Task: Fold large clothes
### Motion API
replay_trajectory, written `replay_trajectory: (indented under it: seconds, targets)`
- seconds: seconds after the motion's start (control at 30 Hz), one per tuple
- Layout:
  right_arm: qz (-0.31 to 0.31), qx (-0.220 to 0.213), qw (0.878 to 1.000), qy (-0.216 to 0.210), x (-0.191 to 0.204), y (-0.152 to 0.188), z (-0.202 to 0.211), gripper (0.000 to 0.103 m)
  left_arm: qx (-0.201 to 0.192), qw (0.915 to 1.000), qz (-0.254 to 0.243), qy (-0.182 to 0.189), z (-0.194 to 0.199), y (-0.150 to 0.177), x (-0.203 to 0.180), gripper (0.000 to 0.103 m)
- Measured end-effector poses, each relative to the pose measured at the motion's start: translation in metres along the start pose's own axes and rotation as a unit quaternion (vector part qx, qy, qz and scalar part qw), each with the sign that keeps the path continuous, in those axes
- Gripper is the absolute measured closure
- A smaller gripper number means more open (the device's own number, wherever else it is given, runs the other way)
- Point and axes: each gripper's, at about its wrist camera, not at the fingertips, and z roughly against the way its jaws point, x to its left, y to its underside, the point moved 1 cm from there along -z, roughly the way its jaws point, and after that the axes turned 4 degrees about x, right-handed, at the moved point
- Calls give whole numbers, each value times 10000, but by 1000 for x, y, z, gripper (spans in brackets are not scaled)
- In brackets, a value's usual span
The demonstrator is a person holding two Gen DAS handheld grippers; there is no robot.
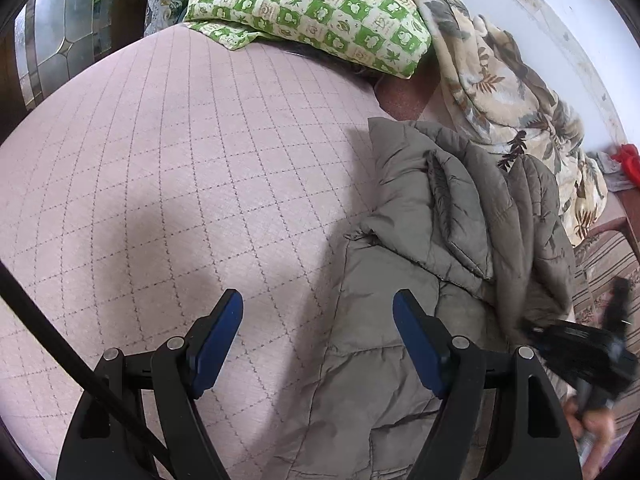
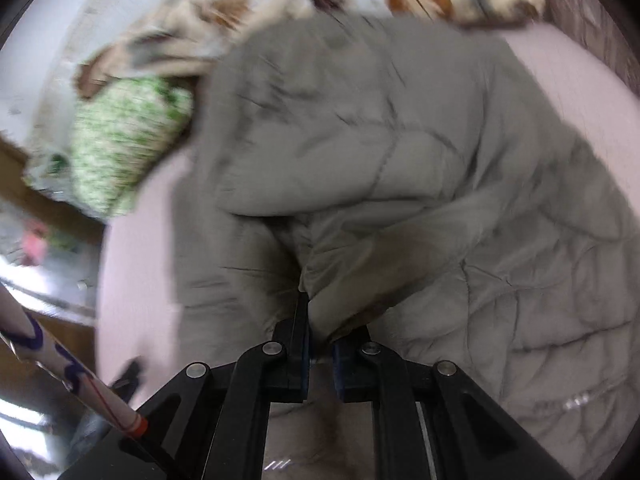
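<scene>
Left gripper (image 1: 318,312): black frame, blue pads (image 1: 218,338), jaws spread wide, nothing between them. It hovers over the pink quilted diamond-stitched bedspread (image 1: 180,168), left finger above bare spread, right finger above the edge of the jacket.

Right gripper (image 2: 320,344): black frame, blue pads (image 2: 306,354), jaws nearly together, clenched on a pinched fold of the grey-olive puffy quilted jacket (image 2: 400,152). The fabric rises in a ridge from the tips; this view is motion-blurred, so fine detail is unclear. In the left wrist view the right gripper (image 1: 580,344) shows as a blurred black shape at the jacket's right edge, with a bit of the person's hand (image 1: 592,428) below it.

The jacket (image 1: 420,240) lies bunched on the right side of the bedspread, upper part folded over in layers, lower part flatter and running toward the left gripper's right finger.

Beyond: a green-and-cream checked leaf-print pillow (image 1: 312,12) at the far end of the bed, a beige blanket with brown leaf pattern (image 1: 500,92) heaped just beside and behind the jacket, against a pale wall (image 1: 560,12). A small red item (image 1: 630,162) sits far right, too small to identify. A black cable (image 1: 60,344) crosses the lower left.
</scene>
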Motion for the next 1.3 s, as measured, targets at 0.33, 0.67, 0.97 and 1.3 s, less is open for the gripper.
replay_trajectory:
  seconds: [0.33, 0.67, 0.97, 1.3]
  targets:
    - [37, 72, 9991, 415, -11, -6, -46, 79, -53, 9998, -95, -160, -1, -1, -3, 27]
    - [692, -615, 9951, 349, 2, 33, 55, 42, -138, 9997, 28, -191, 7, -1, 4, 27]
    - [1337, -1738, 9661, 1364, 49, -34, 66, 42, -90, 9991, 64, -411, 3, -4, 12, 27]
    - [1051, -378, 9800, 1646, 27, -37, -61, 42, 69, 9985, 82, -541, -6, -9, 16, 27]
